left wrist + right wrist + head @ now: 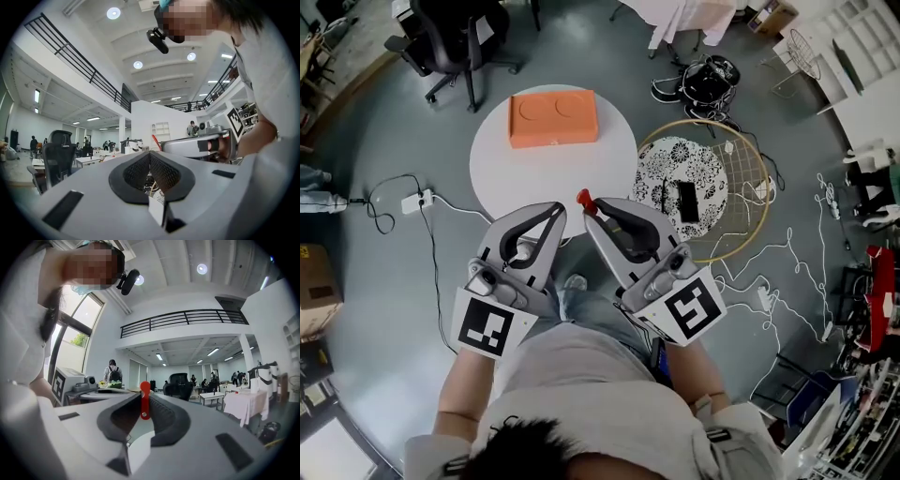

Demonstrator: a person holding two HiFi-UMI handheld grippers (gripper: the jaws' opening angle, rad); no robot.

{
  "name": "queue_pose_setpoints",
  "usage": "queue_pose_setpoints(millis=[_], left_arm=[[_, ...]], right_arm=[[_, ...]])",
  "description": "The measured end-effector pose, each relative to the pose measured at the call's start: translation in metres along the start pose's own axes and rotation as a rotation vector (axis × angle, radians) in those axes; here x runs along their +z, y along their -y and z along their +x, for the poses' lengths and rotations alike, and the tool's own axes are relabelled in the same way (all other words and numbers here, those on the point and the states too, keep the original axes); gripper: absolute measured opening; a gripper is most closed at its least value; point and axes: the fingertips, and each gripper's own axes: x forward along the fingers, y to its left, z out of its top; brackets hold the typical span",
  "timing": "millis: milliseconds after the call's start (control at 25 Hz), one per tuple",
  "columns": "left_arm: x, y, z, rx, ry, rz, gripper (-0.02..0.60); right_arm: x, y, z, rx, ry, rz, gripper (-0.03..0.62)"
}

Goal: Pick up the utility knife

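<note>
Nearest the lens: the person's hair [523, 439] and pale shirt, both forearms raised in front of the body.

Left tongs [555, 212]: clenched, pads meeting edge to edge in the left gripper view, nothing between them. Idle.

Right tongs [594, 210]: clenched on the utility knife [582, 197], a slim red item. In the right gripper view it stands upright between the pads [145, 401], a small hole showing in its body and its rounded end projecting above the tips. Only a short length is pinched.

Beyond, below the tips: round white bench [511, 173] carrying an orange box [553, 118]. The knife is apart from the bench surface, held in the air over its near edge.

Further right, on the floor: a wire hoop around a patterned disc [684, 173].

Assessment: the pick-up appears complete and the lift is in hand. The next move calls for steady clamping pressure and a level carry, since so narrow a hold could let the knife pivot.
</note>
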Motion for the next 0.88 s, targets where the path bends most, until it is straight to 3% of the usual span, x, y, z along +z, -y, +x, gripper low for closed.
queue_pose_setpoints(millis=[640,880], left_arm=[[0.01,-0.013,0.005,0.052,0.019,0.021,0.011],[0.017,0.013,0.009,0.049,0.026,0.037,0.011]], right_arm=[[0.006,0.005,0.014,0.055,0.03,0.001,0.058],[0.011,0.005,-0.011,0.063,0.044,-0.006,0.058]])
